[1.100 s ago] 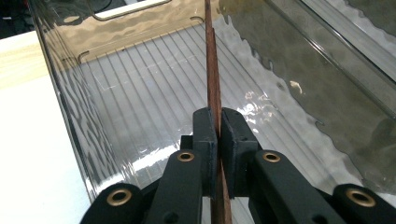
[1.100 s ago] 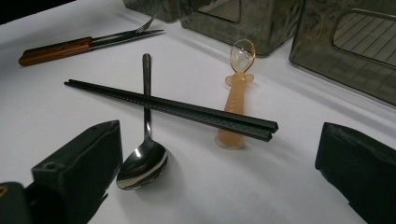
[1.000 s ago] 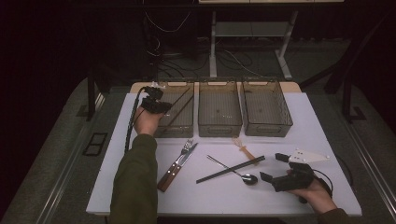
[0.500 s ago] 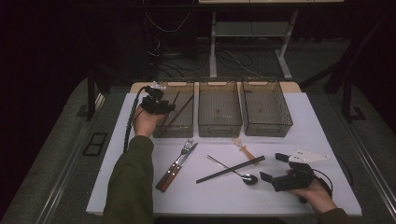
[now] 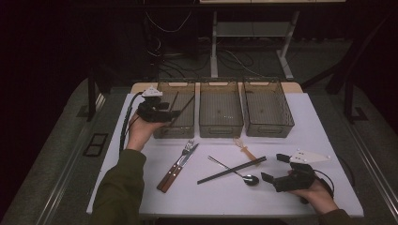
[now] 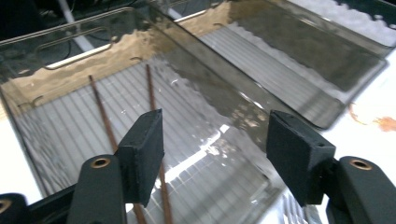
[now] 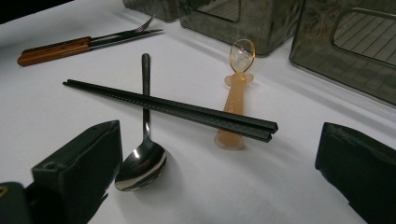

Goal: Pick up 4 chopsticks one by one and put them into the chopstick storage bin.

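My left gripper (image 5: 172, 112) hovers at the near left corner of the left bin (image 5: 164, 133). Its jaws have just been opening and now stand apart with nothing between the pads (image 6: 215, 140). Two thin brown chopsticks (image 6: 152, 100) rest slanted inside that bin (image 6: 70, 60), below the left jaw. My right gripper (image 5: 274, 168) rests open on the table at the front right. In front of its jaws (image 7: 219, 154) lie black chopsticks (image 7: 173, 107), a steel spoon (image 7: 142, 163) and a small amber spoon (image 7: 236, 98).
Three smoky clear bins stand in a row at the back: left, middle (image 5: 220, 129) and right (image 5: 267, 129). A wooden-handled fork and knife (image 5: 178, 164) lie side by side on the white table (image 5: 309, 126) left of the black chopsticks (image 5: 232, 170).
The left gripper's jaws have opened and the hand has drawn back slightly from the left bin; the brown chopsticks now lie free inside it. The right hand has not moved.
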A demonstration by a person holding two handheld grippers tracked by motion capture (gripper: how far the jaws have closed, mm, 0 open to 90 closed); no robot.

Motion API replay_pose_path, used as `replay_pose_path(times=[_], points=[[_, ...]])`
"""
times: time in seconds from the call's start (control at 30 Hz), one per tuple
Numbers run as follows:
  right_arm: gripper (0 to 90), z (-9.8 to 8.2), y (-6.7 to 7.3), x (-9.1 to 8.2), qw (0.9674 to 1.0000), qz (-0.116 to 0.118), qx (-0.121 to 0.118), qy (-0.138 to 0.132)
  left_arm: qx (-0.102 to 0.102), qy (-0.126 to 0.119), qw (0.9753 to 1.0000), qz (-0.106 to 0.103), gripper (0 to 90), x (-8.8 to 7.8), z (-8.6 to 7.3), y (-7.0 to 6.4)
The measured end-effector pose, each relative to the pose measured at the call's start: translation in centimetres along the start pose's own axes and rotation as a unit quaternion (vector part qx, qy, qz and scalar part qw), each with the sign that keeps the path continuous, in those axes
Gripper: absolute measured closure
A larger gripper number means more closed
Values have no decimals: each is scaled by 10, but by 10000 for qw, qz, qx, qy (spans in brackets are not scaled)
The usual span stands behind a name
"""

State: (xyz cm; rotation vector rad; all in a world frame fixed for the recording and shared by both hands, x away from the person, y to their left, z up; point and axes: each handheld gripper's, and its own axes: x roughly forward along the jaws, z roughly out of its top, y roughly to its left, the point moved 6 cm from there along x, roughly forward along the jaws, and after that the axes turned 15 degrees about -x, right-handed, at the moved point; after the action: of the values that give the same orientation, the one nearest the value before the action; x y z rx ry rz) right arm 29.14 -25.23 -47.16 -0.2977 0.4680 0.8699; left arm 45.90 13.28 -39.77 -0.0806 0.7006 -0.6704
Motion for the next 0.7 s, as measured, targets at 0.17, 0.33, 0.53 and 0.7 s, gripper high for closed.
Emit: replay_pose_path(times=[0.17,0.33,0.53,0.7], points=[[9,0,1,-1,10000,-5,6,-9,99,-107,9996,-236,310,-9,-11,-14],[9,0,1,-1,10000,6,2,-5,281,-196,9987,-385,290,-18,-21,-27],[9,0,1,-1,10000,4,19,-2,414,-171,9978,-486,253,-25,-39,-36],[9,0,1,-1,10000,2,7,6,522,-295,9968,-524,227,-32,-60,-44]])
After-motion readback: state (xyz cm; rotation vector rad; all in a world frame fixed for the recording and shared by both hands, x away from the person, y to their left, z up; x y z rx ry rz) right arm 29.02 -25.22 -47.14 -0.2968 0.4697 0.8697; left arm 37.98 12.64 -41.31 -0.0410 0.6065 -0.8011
